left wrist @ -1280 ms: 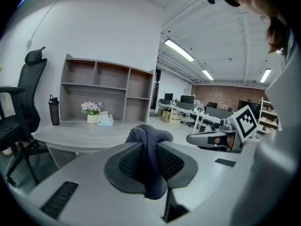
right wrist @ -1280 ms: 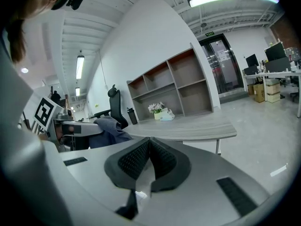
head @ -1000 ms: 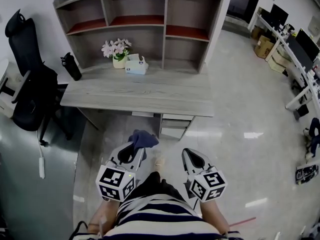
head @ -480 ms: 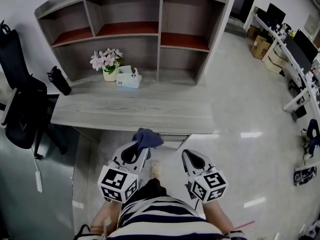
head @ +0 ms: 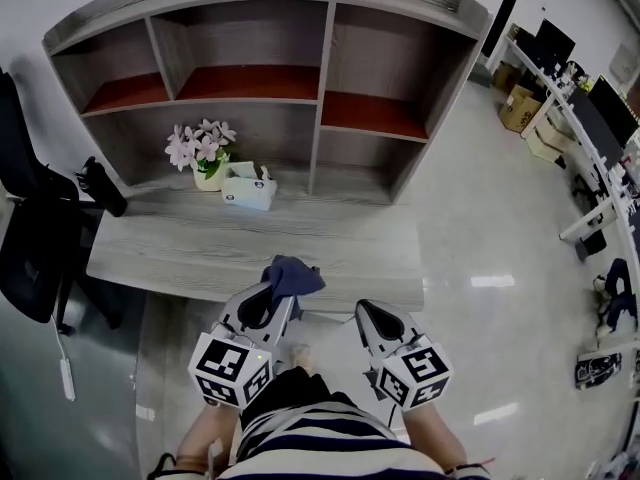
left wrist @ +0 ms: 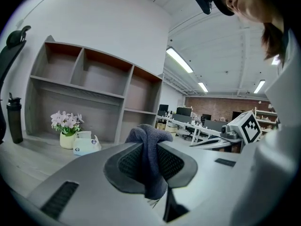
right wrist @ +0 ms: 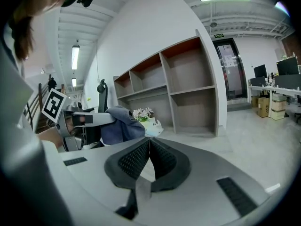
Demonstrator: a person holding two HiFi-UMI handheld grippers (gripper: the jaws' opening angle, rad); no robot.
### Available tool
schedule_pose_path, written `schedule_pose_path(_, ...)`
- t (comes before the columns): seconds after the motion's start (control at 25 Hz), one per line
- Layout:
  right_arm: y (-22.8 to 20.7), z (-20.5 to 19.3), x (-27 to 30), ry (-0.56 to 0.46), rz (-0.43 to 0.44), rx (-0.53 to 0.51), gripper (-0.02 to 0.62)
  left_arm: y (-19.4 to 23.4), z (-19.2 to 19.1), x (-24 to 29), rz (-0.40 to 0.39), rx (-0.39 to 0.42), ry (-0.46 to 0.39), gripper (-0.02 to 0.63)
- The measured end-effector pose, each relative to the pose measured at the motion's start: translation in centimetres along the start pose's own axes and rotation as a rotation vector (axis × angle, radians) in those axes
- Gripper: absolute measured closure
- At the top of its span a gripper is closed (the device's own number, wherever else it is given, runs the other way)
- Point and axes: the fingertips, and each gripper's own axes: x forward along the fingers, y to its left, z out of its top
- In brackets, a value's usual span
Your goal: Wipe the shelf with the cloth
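The left gripper is clenched on the cloth. The dark blue fabric is pinched between the jaws, bunching above them and hanging below. In the head view the cloth sits at that gripper's tip, over the front edge of the desk, near the view's centre. The right gripper is clenched too, jaws pressed together with nothing between them. It is held just beside the left one, at 5 o'clock from the cloth.

The shelf stands on the back of the desk at 12 o'clock, well apart from the cloth. Its upper compartments have red boards, with open bays under them. At 10 o'clock from the cloth, in front of the shelf's left bay, flowers stand in a pale pot. A tissue box lies just beside them at 4 o'clock. A black bottle stands at the desk's left end, at 8 o'clock from the flowers. A black chair is beyond the desk at 9 o'clock. Far off at 2 o'clock, other desks carry monitors. The person's striped top fills the bottom at 6 o'clock, behind both grippers.
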Motion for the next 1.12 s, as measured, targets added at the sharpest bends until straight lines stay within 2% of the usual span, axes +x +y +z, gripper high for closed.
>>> schedule_pose_path(0.24,-2.8,1.4,2.9,0.0,-0.012,0.023,0.569,2.3,2.1,3.4,0.01,0.03,-0.005,0.543)
schedule_pose_path(0.6,-5.0,5.0,6.1,-0.044,-0.005,0.016,0.569,4.9,7.1,7.2,0.019,0.103,-0.068,0.543)
schedule_pose_path(0.76,-5.9,6.6,6.3,-0.059,-0.01,0.002,0.569,5.5,10.0,8.8,0.038,0.185,-0.1,0.543)
schedule_pose_path(0.96,-6.7,9.3,6.6,-0.113,0.04,-0.012,0.569,5.7,13.7,10.1,0.059,0.21,-0.174,0.543)
schedule_pose_path(1.12,-8.0,11.7,7.8,-0.155,0.074,-0.057,0.569,5.7,16.5,10.6,0.117,0.256,-0.221,0.543)
